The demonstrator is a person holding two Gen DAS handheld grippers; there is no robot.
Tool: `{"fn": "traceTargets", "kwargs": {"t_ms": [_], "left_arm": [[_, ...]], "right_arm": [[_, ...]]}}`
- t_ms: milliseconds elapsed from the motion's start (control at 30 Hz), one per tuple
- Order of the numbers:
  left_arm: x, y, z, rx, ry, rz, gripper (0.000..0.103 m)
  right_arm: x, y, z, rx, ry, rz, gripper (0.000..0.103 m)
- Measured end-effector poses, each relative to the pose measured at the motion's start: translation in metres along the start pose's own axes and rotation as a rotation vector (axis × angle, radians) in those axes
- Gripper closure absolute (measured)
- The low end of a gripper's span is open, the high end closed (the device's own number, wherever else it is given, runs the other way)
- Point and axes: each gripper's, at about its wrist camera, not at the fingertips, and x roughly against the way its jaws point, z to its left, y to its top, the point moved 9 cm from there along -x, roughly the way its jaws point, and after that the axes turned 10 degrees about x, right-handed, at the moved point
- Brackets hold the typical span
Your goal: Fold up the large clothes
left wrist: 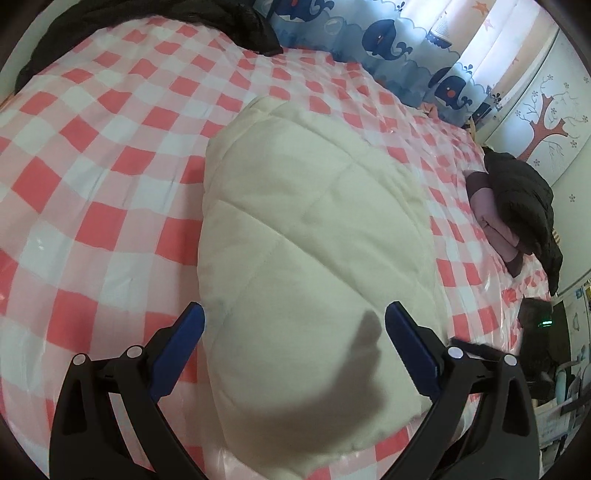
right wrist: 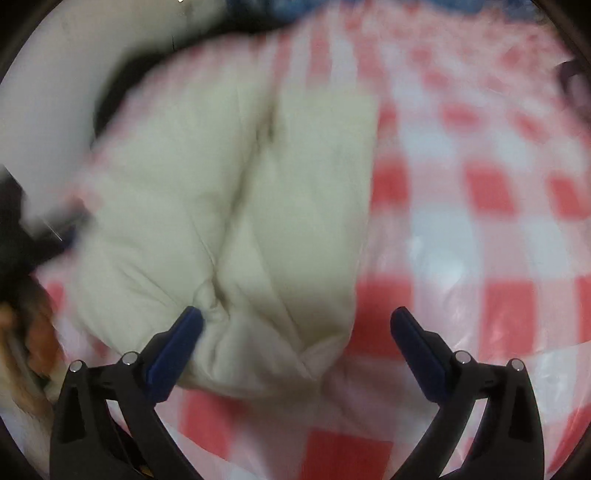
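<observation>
A cream quilted puffy garment lies folded into a long bundle on the red-and-white checked bed cover. My left gripper is open just above its near end, blue fingers apart on either side, holding nothing. In the blurred right wrist view the same cream garment lies left of centre with a crease down its middle. My right gripper is open over its near corner, with the left finger at the fabric's edge and the right finger over the checked cover.
A black jacket lies over folded pink clothes at the bed's right edge. Another dark garment lies at the far end. A whale-print curtain hangs behind. A shelf with clutter stands at the right.
</observation>
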Motion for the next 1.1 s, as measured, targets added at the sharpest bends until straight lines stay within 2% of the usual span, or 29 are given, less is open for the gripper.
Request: {"fn": "traceTargets", "kwargs": {"t_ms": [33,67,133,167,200,233,267,300,333,367,400,433,467,567,667,733,800,867,900,933,967,1000,1033,1100], "left_arm": [[0.003,-0.003,-0.002,-0.021,0.004,-0.001,0.009],[0.004,-0.005,-0.002,-0.041,0.018,-0.001,0.009],[0.006,-0.008,-0.002,-0.076,0.060,-0.011,0.009],[0.007,-0.010,-0.003,-0.089,0.070,-0.015,0.009],[0.008,-0.011,-0.005,-0.096,0.066,-0.013,0.009],[0.009,-0.011,-0.007,-0.103,0.058,-0.011,0.009],[0.010,-0.011,-0.007,-0.106,0.059,-0.012,0.009],[0.012,-0.011,-0.006,-0.108,0.064,-0.017,0.009],[0.015,-0.009,-0.003,-0.102,0.068,-0.026,0.009],[0.016,-0.008,0.000,-0.093,0.067,-0.031,0.009],[0.018,-0.006,0.004,-0.078,0.064,-0.033,0.009],[0.018,-0.003,0.010,-0.054,0.066,-0.029,0.009],[0.018,-0.002,0.014,-0.037,0.069,-0.025,0.009],[0.016,0.005,0.020,0.008,0.052,-0.023,0.009],[0.011,0.004,0.015,-0.010,0.058,-0.014,0.009],[0.007,0.002,0.010,-0.033,0.066,-0.007,0.009],[0.004,0.000,0.004,-0.056,0.066,0.002,0.009],[0.002,-0.002,0.001,-0.057,0.062,0.005,0.009],[0.002,-0.002,-0.001,-0.056,0.051,0.008,0.009],[0.001,-0.003,-0.002,-0.056,0.042,0.012,0.009],[0.001,-0.003,-0.004,-0.058,0.035,0.017,0.009],[0.001,-0.003,-0.004,-0.059,0.040,0.015,0.009],[0.002,-0.003,-0.004,-0.062,0.050,0.011,0.009],[0.004,-0.005,-0.004,-0.080,0.067,0.010,0.009]], "right_arm": [[0.004,-0.004,-0.006,-0.060,0.026,-0.002,0.005],[0.018,-0.002,-0.008,-0.063,-0.002,-0.038,0.006],[0.048,0.006,0.000,-0.038,-0.045,-0.132,0.006],[0.064,0.009,0.009,-0.026,-0.040,-0.191,0.006],[0.080,0.012,0.022,-0.002,-0.026,-0.255,0.006],[0.087,0.013,0.033,0.030,-0.046,-0.279,0.006],[0.084,0.012,0.038,0.044,-0.054,-0.267,0.006],[0.065,0.007,0.044,0.063,-0.046,-0.207,0.006],[0.040,-0.006,0.044,0.058,-0.035,-0.120,0.006],[0.008,-0.022,0.038,0.001,0.035,0.000,0.006],[0.001,-0.028,0.032,-0.072,0.098,0.019,0.005],[0.006,-0.031,0.027,-0.115,0.121,-0.001,0.006],[0.016,-0.029,0.026,-0.102,0.097,-0.035,0.006],[0.059,-0.002,0.023,-0.042,-0.016,-0.169,0.006],[0.095,0.065,0.024,0.042,-0.145,-0.296,0.006],[0.097,0.102,0.032,0.055,-0.128,-0.330,0.006],[0.077,0.150,0.041,0.120,-0.151,-0.306,0.006],[0.040,0.173,0.041,0.136,-0.149,-0.246,0.006],[0.010,0.178,0.028,0.112,-0.179,-0.184,0.006],[-0.021,0.174,0.011,0.084,-0.204,-0.126,0.005],[-0.055,0.162,0.000,0.039,-0.149,-0.066,0.005],[-0.074,0.150,-0.009,-0.040,-0.066,-0.051,0.005],[-0.078,0.148,-0.017,-0.096,-0.017,-0.071,0.006],[-0.069,0.143,-0.020,-0.114,-0.013,-0.077,0.006]]}}
